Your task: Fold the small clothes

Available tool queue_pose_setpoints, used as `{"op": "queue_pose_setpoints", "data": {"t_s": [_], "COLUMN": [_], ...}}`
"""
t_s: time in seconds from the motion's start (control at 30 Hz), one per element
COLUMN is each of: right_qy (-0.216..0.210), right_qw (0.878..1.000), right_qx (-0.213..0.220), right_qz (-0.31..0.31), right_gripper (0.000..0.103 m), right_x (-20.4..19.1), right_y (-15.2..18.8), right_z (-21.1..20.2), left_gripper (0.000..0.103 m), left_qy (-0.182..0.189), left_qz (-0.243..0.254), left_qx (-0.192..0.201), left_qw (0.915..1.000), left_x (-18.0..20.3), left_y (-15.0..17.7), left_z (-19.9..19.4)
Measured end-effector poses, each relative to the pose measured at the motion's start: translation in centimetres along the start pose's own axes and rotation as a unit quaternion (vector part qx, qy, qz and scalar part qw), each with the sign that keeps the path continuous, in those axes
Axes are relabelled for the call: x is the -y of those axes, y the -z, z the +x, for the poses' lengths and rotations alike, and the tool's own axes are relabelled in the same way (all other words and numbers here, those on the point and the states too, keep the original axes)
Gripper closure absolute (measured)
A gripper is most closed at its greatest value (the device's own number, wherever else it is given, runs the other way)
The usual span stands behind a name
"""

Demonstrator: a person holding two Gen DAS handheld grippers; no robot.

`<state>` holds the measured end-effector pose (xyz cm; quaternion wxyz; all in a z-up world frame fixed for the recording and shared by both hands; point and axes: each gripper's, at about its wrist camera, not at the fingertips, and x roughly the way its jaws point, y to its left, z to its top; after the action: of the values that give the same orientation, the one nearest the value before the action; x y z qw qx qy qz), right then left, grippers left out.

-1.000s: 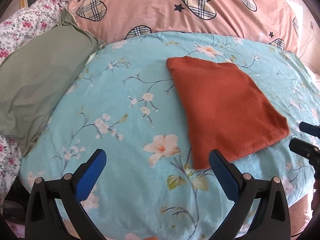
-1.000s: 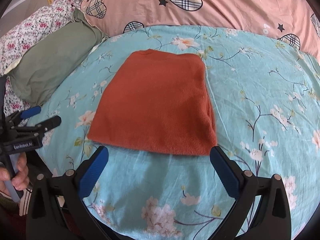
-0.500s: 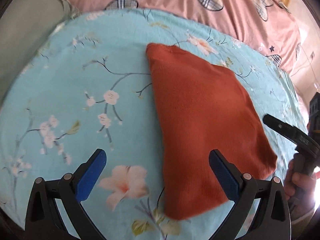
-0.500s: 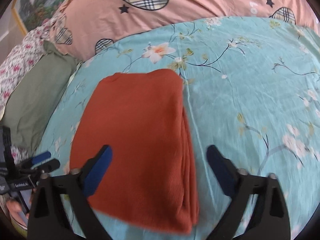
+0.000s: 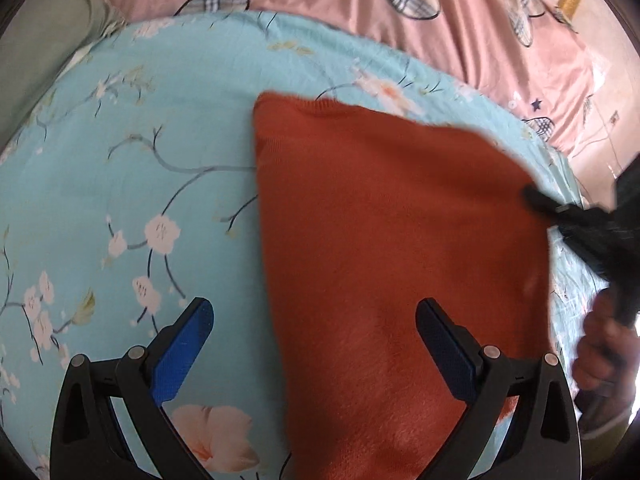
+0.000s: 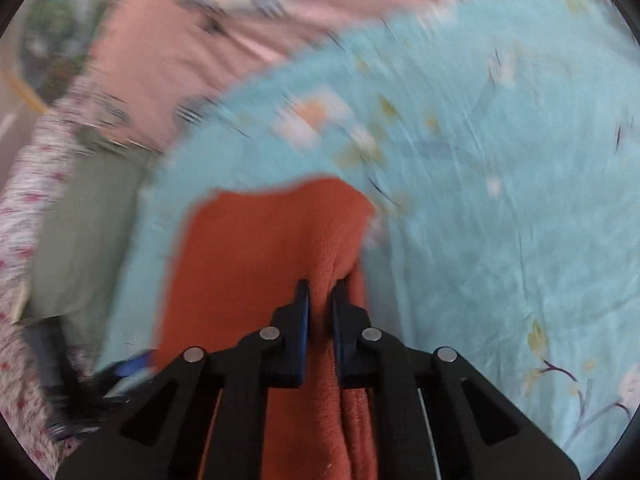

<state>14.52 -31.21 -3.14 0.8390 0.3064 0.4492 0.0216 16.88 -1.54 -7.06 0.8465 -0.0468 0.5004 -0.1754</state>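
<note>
A folded rust-orange garment (image 5: 380, 240) lies on the light-blue flowered bedspread (image 5: 140, 140). My left gripper (image 5: 316, 340) is open, its jaws spread over the garment's near left edge, the right finger above the cloth. My right gripper (image 6: 320, 300) is shut on the garment's (image 6: 260, 260) right-hand fold, with cloth bunched between the blue pads. In the left wrist view the right gripper (image 5: 560, 216) reaches in at the garment's right edge. The right wrist view is motion-blurred.
A pink quilt with plaid hearts (image 5: 420, 12) lies behind the bedspread. A green pillow (image 6: 80, 240) sits at the left, next to a pink flowered sheet (image 6: 24, 220). The hand holding the right gripper (image 5: 600, 352) shows at the right.
Both grippers moved in toward the garment. The right gripper went from open to shut on the garment's right fold. The left gripper stayed open and now spans the near left edge.
</note>
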Motion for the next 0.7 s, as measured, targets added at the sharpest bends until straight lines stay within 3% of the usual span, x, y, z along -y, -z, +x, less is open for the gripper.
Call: {"op": "queue_pose_setpoints", "data": {"t_s": [0.1,0.33,0.57,0.7], "right_qy": [0.025,0.083,0.125,0.139], "right_qw": [0.998,0.996,0.991,0.989], "right_qx": [0.029,-0.028,-0.051,-0.039], "right_qz": [-0.045,0.014,-0.004,-0.009], "right_gripper": [0.096,0.096,0.096,0.092], "right_x": [-1.6,3.9,4.1,3.5], "right_y": [-0.1,1.1,1.5,1.3], "right_z": [-1.8,2.8,4.6,3.5], "left_gripper": [0.002,0.005,0.003,0.003], "left_qy": [-0.005,-0.023,-0.021,-0.034], "left_qz": [0.009,0.021,0.015,0.025], "left_qx": [-0.004,-0.025,-0.028,-0.027], "left_qw": [0.9999,0.9992,0.9993,0.9987], "left_x": [0.7,1.3,0.9,1.2], "left_y": [-0.1,0.1,0.7,1.3], "left_z": [0.7,2.6,3.4,2.5]}}
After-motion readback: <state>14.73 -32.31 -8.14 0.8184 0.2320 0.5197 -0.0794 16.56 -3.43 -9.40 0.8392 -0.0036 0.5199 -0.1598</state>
